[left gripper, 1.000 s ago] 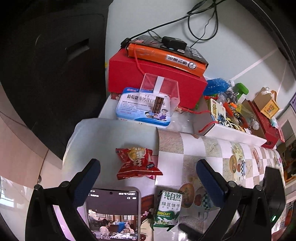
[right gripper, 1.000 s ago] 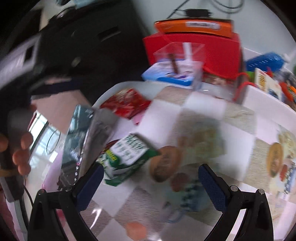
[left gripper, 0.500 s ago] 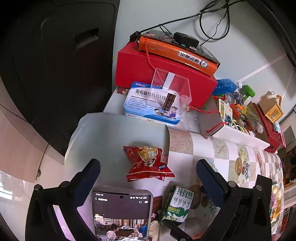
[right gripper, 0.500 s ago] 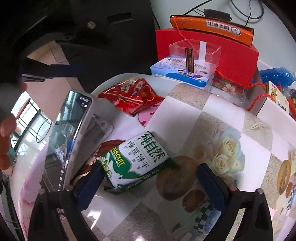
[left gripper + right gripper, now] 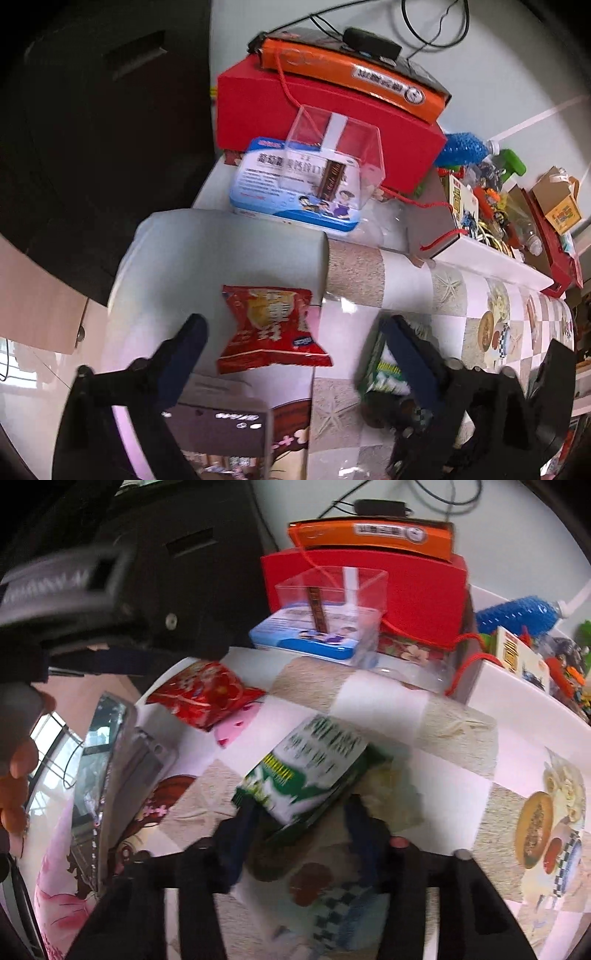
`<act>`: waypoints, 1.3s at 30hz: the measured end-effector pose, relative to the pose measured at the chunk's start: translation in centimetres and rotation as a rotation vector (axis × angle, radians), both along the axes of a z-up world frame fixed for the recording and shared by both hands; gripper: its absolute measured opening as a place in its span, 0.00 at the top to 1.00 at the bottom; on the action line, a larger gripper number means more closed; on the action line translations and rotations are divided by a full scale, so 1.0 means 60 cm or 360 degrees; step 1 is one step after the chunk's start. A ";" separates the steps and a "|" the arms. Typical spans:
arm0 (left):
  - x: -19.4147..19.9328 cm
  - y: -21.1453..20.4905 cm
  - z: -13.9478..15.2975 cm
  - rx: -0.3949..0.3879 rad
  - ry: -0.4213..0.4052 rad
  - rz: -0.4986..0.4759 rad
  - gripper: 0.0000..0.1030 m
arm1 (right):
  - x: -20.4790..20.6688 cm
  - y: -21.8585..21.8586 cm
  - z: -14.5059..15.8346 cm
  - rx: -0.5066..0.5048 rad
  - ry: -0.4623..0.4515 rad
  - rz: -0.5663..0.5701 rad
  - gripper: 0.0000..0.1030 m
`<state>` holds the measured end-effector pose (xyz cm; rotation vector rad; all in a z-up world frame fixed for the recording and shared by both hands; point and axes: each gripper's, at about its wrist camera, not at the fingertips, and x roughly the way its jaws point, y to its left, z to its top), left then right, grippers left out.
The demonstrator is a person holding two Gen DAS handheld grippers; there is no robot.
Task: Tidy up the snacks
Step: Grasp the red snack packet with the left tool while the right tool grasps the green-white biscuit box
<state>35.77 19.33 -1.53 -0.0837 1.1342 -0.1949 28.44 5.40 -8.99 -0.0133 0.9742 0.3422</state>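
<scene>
A red snack packet (image 5: 273, 328) lies flat on the pale corner of the table. It sits between the fingers of my left gripper (image 5: 295, 350), whose jaws are closing a little; the pads stand clear of it. A green and white biscuit packet (image 5: 310, 771) lies on the patterned tablecloth (image 5: 384, 701). My right gripper (image 5: 301, 830) is closing on its near end, and both pads meet its sides. In the left wrist view the same biscuit packet (image 5: 384, 365) is half hidden behind my right-hand finger. A clear plastic box (image 5: 332, 158) stands on a blue tin (image 5: 291, 206) at the back.
A phone (image 5: 221, 432) with a lit screen lies beside the red packet. A red box (image 5: 295, 96) with an orange case (image 5: 351, 70) on it stands against the wall. A white tray (image 5: 495, 254) of clutter lines the right. A person's hand (image 5: 18, 746) shows at the left edge.
Both grippers came forward and down towards the packets. The right jaws narrowed from wide around the biscuit packet's end. The red packet now sits between the left fingers, which narrowed slightly.
</scene>
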 end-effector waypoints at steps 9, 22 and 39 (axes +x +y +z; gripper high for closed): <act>0.018 -0.018 -0.033 0.0140 0.0088 0.0034 0.31 | 0.005 -0.034 0.003 0.0036 0.0016 -0.0020 0.62; 0.011 -0.020 -0.034 0.0151 0.0074 0.0044 0.58 | 0.009 -0.039 0.014 0.0151 0.0067 -0.0044 0.36; 0.003 -0.002 -0.010 0.0100 0.0023 0.0057 0.58 | 0.063 0.005 0.006 -0.0088 0.0086 -0.0323 0.41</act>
